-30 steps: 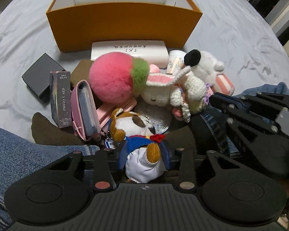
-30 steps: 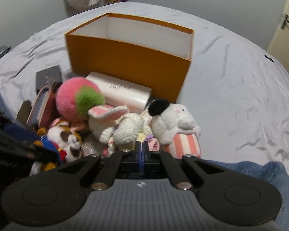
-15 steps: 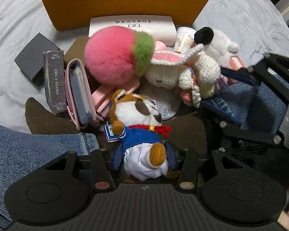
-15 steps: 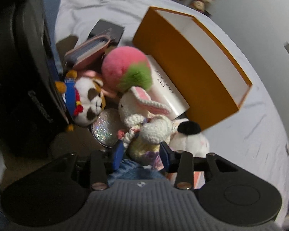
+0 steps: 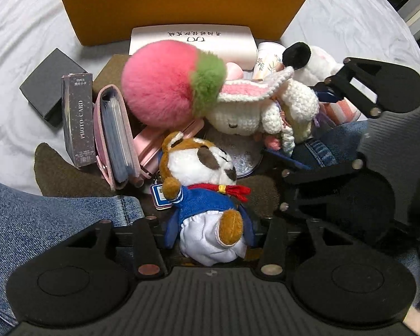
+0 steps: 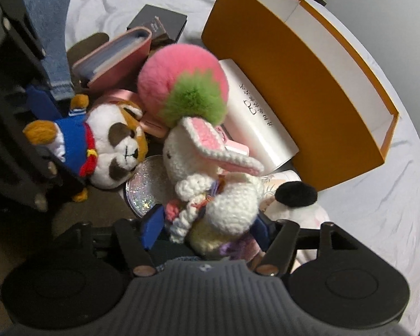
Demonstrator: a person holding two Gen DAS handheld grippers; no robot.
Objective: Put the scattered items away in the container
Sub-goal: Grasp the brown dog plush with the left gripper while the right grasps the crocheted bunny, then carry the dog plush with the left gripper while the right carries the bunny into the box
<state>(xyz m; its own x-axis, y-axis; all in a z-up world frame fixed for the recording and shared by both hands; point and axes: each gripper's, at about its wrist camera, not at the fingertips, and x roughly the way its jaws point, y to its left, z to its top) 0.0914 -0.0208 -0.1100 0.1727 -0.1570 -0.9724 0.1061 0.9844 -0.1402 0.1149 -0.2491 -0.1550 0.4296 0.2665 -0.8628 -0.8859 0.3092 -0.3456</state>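
Note:
An orange box stands open at the far side of the bed. In front of it lies a pile: a pink and green pompom, a crocheted bunny, and a sailor dog plush. My left gripper is open with its jaws on either side of the dog plush's lower body. My right gripper is open with its jaws on either side of the bunny's body; it shows in the left wrist view.
A white case, a pink card binder, a photo card box, a black box, a glitter disc and a white plush with a black ear lie around. My jeans-clad legs flank the pile.
My right gripper opened, swung left and came down around the bunny. My left gripper closed in on the dog plush, its jaws staying open.

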